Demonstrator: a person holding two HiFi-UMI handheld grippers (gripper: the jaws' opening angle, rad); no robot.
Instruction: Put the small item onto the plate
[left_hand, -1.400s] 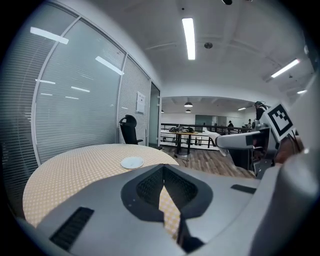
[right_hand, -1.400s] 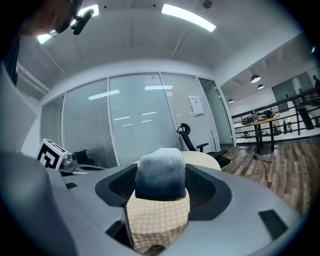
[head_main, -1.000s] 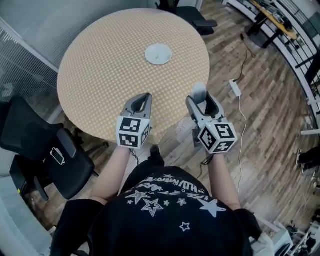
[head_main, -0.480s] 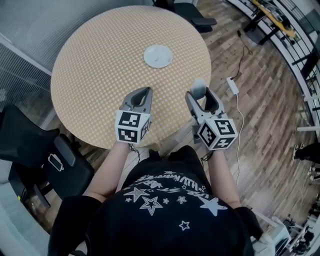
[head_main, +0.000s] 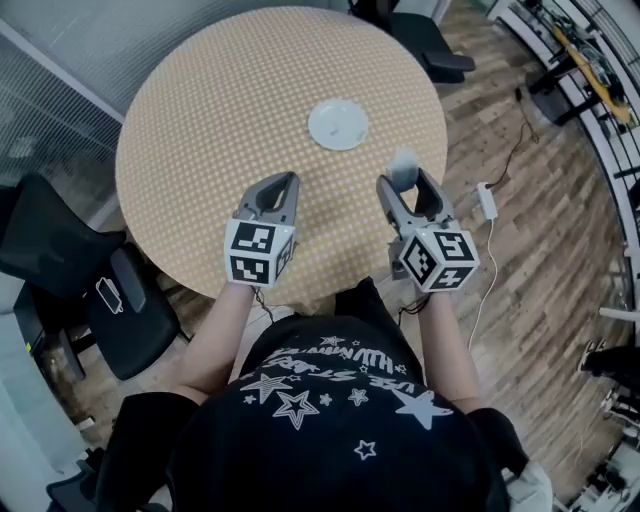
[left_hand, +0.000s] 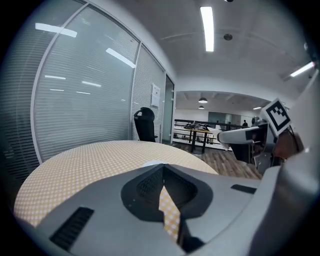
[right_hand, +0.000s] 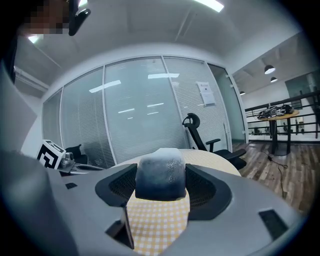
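Both grippers hang over the near side of the round table covered in yellow checked cloth (head_main: 200, 120). The right gripper (head_main: 405, 188) is clamped on the small grey-white rounded item (right_hand: 161, 175), held in the air short of the small white round plate (head_main: 338, 124), which sits farther in on the table. The left gripper (head_main: 281, 190) is closed on nothing. The carry is in hand. Next, I judge, the right gripper must reach forward and left over the plate, lower, and let go.

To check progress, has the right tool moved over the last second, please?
Yes: the right tool, holding the small item, moved inward from the table rim toward the plate.
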